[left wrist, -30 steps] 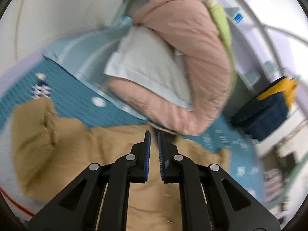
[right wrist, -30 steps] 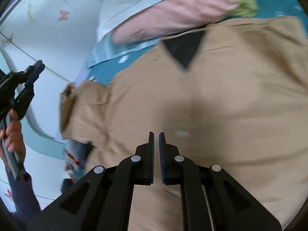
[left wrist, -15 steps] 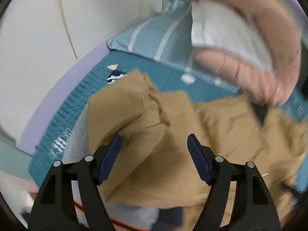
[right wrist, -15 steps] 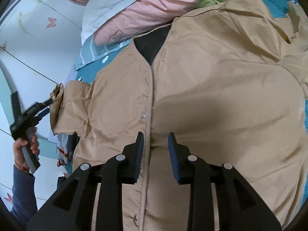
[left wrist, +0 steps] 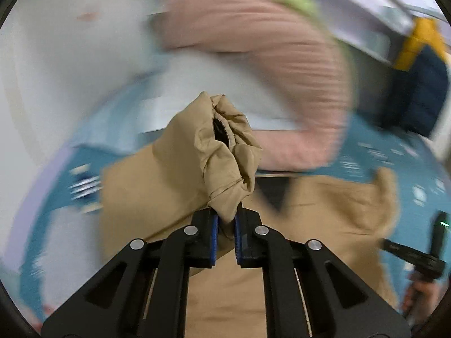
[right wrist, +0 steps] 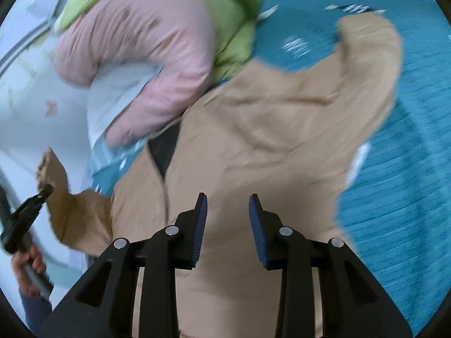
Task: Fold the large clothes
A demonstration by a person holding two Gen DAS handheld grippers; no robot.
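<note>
A tan jacket (right wrist: 282, 146) lies front up and spread on the teal bedspread (right wrist: 408, 169), its dark lining showing at the neck. My left gripper (left wrist: 225, 222) is shut on the cuff of the jacket's left sleeve (left wrist: 214, 146), which bunches up above the blue pads. In the right wrist view that same sleeve cuff (right wrist: 52, 174) hangs lifted at the far left, pinched by the left gripper. My right gripper (right wrist: 228, 214) hovers over the jacket's lower front, its jaws opening with nothing between them.
A pink quilt (right wrist: 146, 56) with a green one (right wrist: 225, 17) and a white pillow (right wrist: 118, 95) is piled at the head of the bed, just beyond the jacket's collar. A dark blue and yellow garment (left wrist: 417, 84) hangs at the far right. A white wall (left wrist: 56, 56) borders the bed's left side.
My left gripper opened over the sleeve cuff, then shut on it and lifted it. My right gripper went from shut to partly open and swung across the jacket's front.
</note>
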